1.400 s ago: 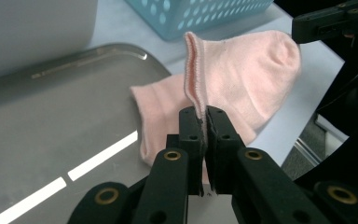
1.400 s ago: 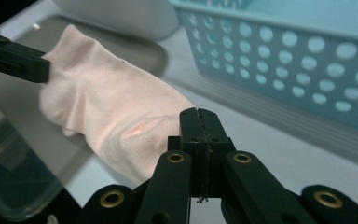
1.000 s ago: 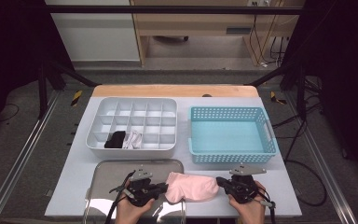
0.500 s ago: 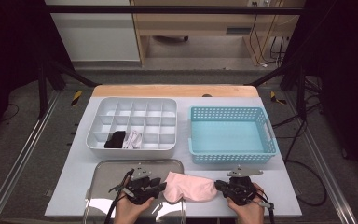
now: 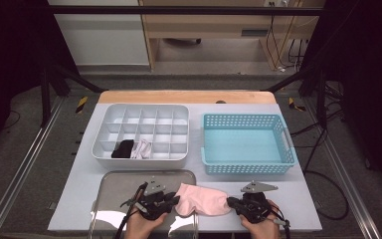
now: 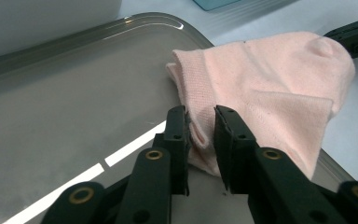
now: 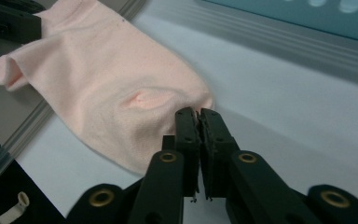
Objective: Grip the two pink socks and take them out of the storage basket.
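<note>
While clenched almost flat together on the right gripper (image 7: 198, 112), pinching the toe edge of the pink sock (image 7: 107, 88) right at the tips, with a small pucker in the cloth just behind the bite. On the left gripper (image 6: 200, 112), standing a little apart, having just been closing, with a fold of the sock's cuff edge between; cloth up against one pad, no clear squeeze from the other.

Outward from both sets of tips: stretched sideways between the two grippers and lying mostly flat. Cuff end over the right corner of the shiny metal tray (image 6: 74, 116), middle across the tray's rim, toe end on the pale table (image 7: 284, 107) just beside the tray. Near the table's front edge in the high view, with the left hand (image 5: 144, 226) and the right hand (image 5: 264, 228) coming in from below, one behind each gripper.

Farther back, well apart from the sock: at the left, a white box (image 5: 139, 106) split into many small compartments, with a black piece (image 5: 123, 149) and a white piece (image 5: 142, 148) of cloth in two neighbouring front compartments. At the right, beside the box, a light blue basket (image 5: 248, 118) with holed walls.
</note>
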Demonstrator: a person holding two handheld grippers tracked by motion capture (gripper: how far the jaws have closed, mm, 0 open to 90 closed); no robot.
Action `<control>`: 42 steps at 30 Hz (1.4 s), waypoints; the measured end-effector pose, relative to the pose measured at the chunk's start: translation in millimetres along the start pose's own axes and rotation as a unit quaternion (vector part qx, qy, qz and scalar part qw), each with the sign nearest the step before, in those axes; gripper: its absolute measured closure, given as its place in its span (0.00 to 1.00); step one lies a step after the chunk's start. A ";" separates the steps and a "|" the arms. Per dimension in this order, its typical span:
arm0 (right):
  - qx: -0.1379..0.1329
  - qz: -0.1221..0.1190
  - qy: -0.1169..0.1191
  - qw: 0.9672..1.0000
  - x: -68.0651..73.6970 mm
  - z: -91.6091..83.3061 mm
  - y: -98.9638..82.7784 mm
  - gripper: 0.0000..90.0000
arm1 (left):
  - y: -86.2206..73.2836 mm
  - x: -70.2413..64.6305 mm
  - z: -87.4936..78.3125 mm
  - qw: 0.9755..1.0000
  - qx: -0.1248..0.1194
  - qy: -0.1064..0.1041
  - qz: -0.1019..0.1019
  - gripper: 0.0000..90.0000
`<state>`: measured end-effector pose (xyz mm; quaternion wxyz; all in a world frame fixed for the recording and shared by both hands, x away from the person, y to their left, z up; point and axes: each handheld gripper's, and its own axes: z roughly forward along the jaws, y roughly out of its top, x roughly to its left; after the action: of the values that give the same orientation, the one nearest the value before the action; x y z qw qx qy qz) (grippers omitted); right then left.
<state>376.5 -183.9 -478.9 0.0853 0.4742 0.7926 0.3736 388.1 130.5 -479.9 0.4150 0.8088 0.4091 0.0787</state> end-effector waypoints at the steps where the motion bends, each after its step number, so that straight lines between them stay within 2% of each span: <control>1: 0.004 0.005 0.003 1.000 -1.1 -0.5 1.1 0.98 | 0.0 0.1 0.0 1.000 0.000 -0.002 -0.003 0.89; 4: 0.004 0.007 0.008 1.000 -3.4 -1.7 1.8 0.98 | 0.4 1.1 -0.9 1.000 0.000 -0.007 -0.007 0.91; 6: -0.001 0.004 0.002 1.000 -6.5 -3.6 3.6 0.98 | 1.2 0.2 -1.2 1.000 -0.003 -0.011 -0.005 0.93; 8: -0.005 0.003 -0.010 1.000 -9.7 -5.1 6.9 0.98 | 1.8 -1.8 -0.4 1.000 -0.005 -0.018 0.003 0.93; 13: -0.010 -0.013 -0.036 0.999 -19.8 -0.4 13.2 0.97 | 5.0 -6.8 4.7 1.000 -0.003 -0.013 0.018 0.93; 17: -0.013 -0.016 -0.036 0.999 -19.9 2.6 12.3 0.95 | 5.5 -5.7 4.7 1.000 -0.005 -0.015 0.015 0.92; 20: -0.023 -0.014 -0.039 0.999 -20.6 1.6 12.1 0.89 | 5.7 -5.0 3.8 1.000 -0.008 -0.016 0.015 0.90; 26: -0.065 -0.010 -0.039 0.997 -23.1 -8.9 12.4 0.84 | 9.9 -3.6 -6.2 0.999 -0.033 -0.016 0.015 0.82; 31: -0.090 -0.008 -0.042 0.995 -27.2 -17.7 11.5 0.81 | 19.1 -4.3 -12.1 0.998 -0.051 -0.016 0.021 0.81; 42: -0.101 -0.008 -0.036 0.994 -27.6 -20.8 9.8 0.76 | 38.2 -24.4 0.5 0.996 -0.071 -0.023 0.053 0.94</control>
<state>387.9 -214.3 -463.7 0.1641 0.4702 0.7510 0.4335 395.2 100.2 -446.9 0.4763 0.7991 0.3497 0.1109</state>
